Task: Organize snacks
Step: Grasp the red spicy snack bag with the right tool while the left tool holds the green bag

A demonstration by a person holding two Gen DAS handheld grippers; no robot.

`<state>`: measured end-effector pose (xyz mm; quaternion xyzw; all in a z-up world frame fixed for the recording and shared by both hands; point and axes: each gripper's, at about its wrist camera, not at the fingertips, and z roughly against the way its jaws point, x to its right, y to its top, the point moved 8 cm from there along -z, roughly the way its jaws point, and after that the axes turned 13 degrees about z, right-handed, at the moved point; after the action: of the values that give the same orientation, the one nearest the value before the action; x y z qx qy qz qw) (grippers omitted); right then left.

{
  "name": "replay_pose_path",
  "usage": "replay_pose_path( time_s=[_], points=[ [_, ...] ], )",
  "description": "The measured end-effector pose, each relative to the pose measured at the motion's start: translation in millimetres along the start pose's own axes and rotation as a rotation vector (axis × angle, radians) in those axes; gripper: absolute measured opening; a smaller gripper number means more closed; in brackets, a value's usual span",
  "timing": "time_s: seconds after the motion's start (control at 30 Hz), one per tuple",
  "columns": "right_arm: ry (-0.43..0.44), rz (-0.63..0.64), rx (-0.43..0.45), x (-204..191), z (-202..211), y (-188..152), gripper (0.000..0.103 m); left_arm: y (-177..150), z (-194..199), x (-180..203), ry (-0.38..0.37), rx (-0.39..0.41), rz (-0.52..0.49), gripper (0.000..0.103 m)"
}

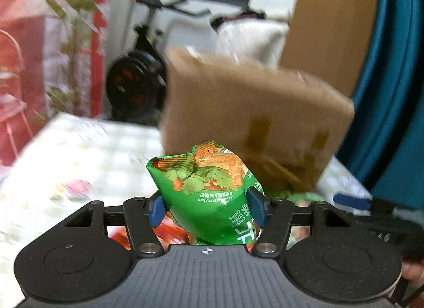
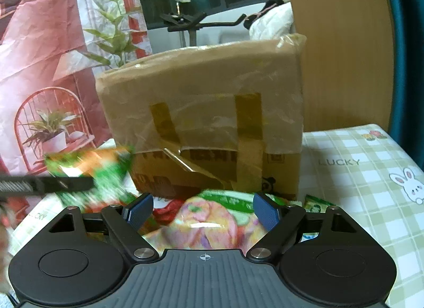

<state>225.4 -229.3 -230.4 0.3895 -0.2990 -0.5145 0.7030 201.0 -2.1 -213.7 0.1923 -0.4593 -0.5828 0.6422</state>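
Green chip bag (image 1: 209, 196) pinched in our left gripper (image 1: 208, 208), lifted before cardboard box (image 1: 254, 122). Right gripper (image 2: 202, 212) gapes empty over snack pile (image 2: 209, 226). We squeeze gently, carry over box rim.

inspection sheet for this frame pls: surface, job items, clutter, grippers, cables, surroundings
Surface: checked tablecloth with a rabbit print and the word LUCKY.
Job's things: green corn chips bag between the left pads; pastel snack bag under the right gripper; more packets heaped at the foot of the taped cardboard box.
Clutter: nothing seen beyond the snacks.
Grippers: left gripper closed on the green bag; right gripper open above the pastel bag, pads clear of it.
Cables: nothing seen.
Surroundings: printed backdrop showing a chair and plants, exercise bike, wooden panel.
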Motion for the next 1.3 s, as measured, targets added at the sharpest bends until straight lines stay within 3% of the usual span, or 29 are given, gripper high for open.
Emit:
replay_pose_path(
  time_s=[0.13,0.27,0.47,0.77,0.93,1.1,1.3],
  points=[
    [0.027,0.024,0.008,-13.1,-4.5,9.8,0.081,23.7,30.9,-21.3,0.043,0.074,0.032,0.065],
    [0.068,0.07,0.008,-36.6,-13.1,20.5,0.081,33.0,47.4,-39.4,0.135,0.135,0.011,0.065],
    [0.152,0.19,-0.002,-87.2,-32.8,34.4,0.084,28.0,53.2,-65.1,0.176,0.135,0.082,0.065],
    [0.305,0.436,-0.131,-157.4,-84.2,37.0,0.1,29.4,66.9,-120.9,0.271,0.144,0.196,0.065],
    [0.342,0.595,-0.238,-182.6,-114.9,28.4,0.101,31.3,71.1,-139.2,0.299,0.152,0.227,0.065],
    [0.393,0.607,-0.312,-192.7,-134.3,18.5,0.103,26.6,70.7,-141.3,0.313,0.147,0.246,0.065],
    [0.392,0.569,-0.337,-193.6,-143.3,13.8,0.103,22.8,66.6,-143.2,0.318,0.133,0.246,0.065]
  ],
)
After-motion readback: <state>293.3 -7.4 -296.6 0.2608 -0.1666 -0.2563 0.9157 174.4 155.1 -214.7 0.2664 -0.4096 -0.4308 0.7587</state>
